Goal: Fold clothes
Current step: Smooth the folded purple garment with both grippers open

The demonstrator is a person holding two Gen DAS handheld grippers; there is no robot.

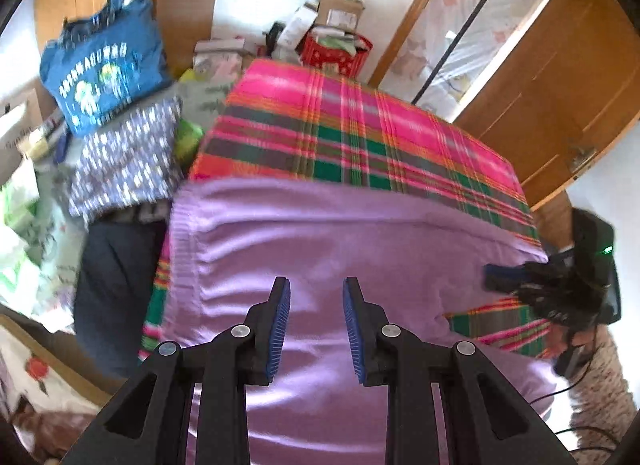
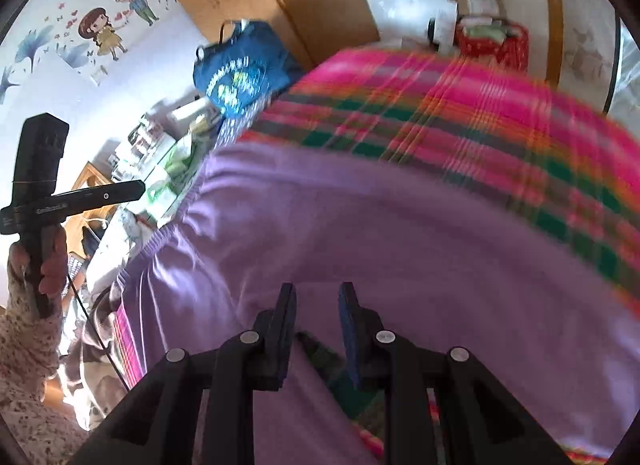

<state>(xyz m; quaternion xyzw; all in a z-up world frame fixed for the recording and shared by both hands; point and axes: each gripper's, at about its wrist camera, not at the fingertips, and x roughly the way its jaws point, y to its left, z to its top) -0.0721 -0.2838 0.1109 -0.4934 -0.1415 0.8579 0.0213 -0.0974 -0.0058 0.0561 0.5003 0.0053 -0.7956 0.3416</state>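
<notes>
A lilac knitted garment [image 1: 320, 233] lies spread on a table under a pink and green plaid cloth [image 1: 360, 117]. My left gripper [image 1: 316, 285] hovers above the garment's near part, tilted down, its blue pads [image 1: 278, 329] apart with nothing between them. At the garment's right edge sits my right gripper [image 1: 502, 277]; whether it touches the fabric I cannot tell. In the right wrist view the right gripper [image 2: 317, 289] is open over the lilac garment [image 2: 360, 225], with a bit of plaid showing below the jaws. A hand [image 2: 52, 261] holds the other gripper's black handle at the left.
A blue printed bag [image 1: 104, 65], a purple patterned cloth [image 1: 128, 161] and a dark garment [image 1: 116, 285] lie left of the table. A red box [image 1: 336, 51] with cartons stands behind it. A wooden door [image 1: 560, 85] is at the right. A cable [image 1: 560, 393] trails at lower right.
</notes>
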